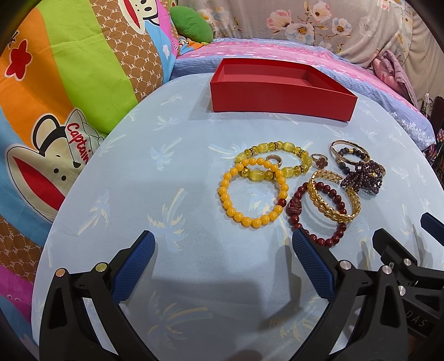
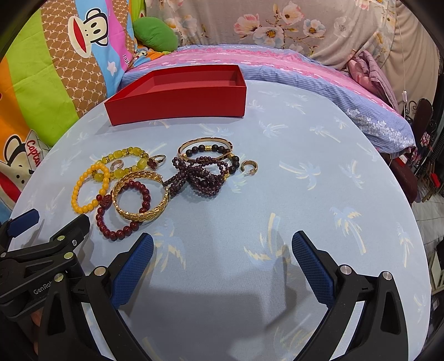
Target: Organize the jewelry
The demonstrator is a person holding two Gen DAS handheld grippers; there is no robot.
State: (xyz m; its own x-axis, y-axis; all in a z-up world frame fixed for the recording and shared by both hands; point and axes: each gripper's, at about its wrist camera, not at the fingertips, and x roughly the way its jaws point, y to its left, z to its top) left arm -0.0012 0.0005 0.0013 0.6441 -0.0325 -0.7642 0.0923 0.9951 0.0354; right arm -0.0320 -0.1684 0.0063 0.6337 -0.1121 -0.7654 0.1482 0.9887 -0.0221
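An empty red box stands at the far side of the round table. A pile of jewelry lies in the middle: a yellow bead bracelet, a yellow-green bead bracelet, a dark red bead bracelet, a gold leaf bangle, purple bead strands, a gold bangle with black beads, rings and a gold hoop. My left gripper and right gripper are open and empty, near the table's front.
The table has a light blue palm-print cloth. A bed with colourful cartoon bedding and a floral cover lies behind and to the left. The right gripper shows at the lower right of the left wrist view.
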